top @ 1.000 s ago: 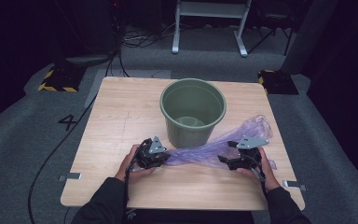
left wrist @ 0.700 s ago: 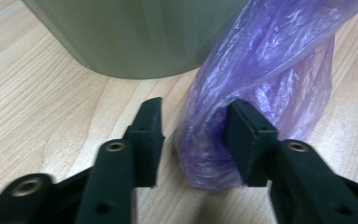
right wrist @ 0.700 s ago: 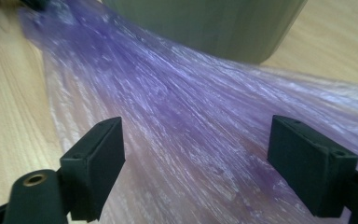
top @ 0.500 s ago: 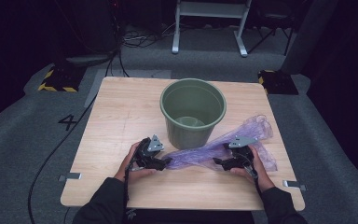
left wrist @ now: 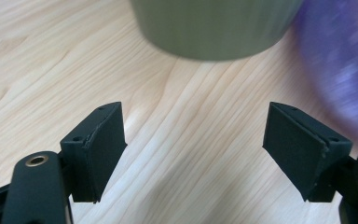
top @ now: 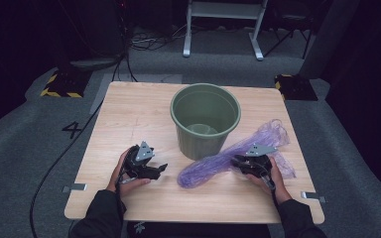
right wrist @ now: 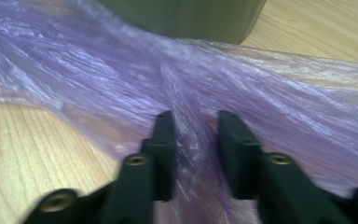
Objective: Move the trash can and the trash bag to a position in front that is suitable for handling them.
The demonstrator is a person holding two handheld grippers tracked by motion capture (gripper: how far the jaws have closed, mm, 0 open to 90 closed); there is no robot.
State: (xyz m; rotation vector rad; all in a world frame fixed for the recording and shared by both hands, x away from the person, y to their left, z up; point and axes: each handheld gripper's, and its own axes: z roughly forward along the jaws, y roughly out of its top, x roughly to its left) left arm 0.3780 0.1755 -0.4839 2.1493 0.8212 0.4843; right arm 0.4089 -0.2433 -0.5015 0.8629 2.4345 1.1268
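You have a thin, see-through purple plastic bag [top: 230,157] lying crumpled and stretched long on the table, touching the right front side of the green bucket [top: 206,119], which stands upright and open.

Green buckets: one [top: 205,120], stood at mid-table, toward the far side.
Purple plastic bags: one [top: 228,158], lay stretched from near centre out to the right, just beside the bucket.
Grippers: two, the left gripper [top: 159,169] at near left, the right gripper [top: 237,161] at near right.
Hands: two, one behind each gripper, at the near edge.
Wooden tables: one [top: 129,114].
Metal brackets on the table's near corners: two, one left [top: 74,188], one right [top: 312,195].
Yellow-and-black striped floor blocks: two, far left [top: 59,85] and far right [top: 292,85].
Painted numerals on the floor: one, a 4 [top: 72,129], at left.
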